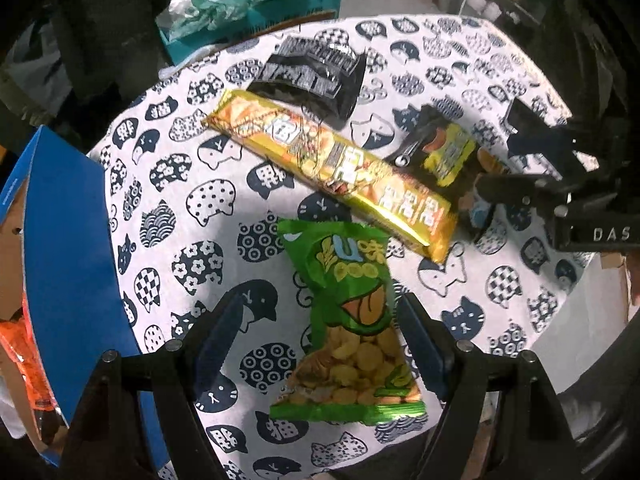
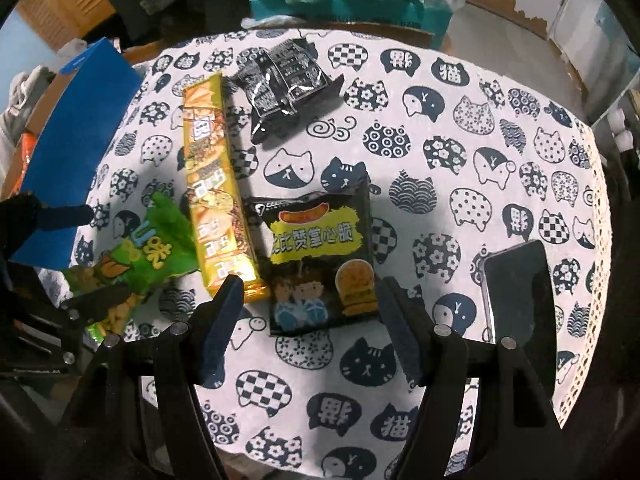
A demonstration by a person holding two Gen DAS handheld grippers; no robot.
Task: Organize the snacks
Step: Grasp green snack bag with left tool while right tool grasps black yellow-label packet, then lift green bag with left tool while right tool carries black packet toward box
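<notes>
4 snack packs still lie on the worktop (image 2: 460,152); both your tongs, left (image 1: 316,344) and right (image 2: 310,320), are wide and hold nothing.

A round counter (image 2: 400,360) covered by a white cloth printed with navy cat shapes. Four snack packs lie on it: a green bag of crackers (image 1: 352,320), a long gold packet (image 1: 332,172) lying diagonally, a black packet with a yellow label (image 2: 324,264) just beside it, and a crinkled black packet (image 2: 284,84) farther back. A dark phone (image 2: 520,304) lies near the counter's right edge.
</notes>
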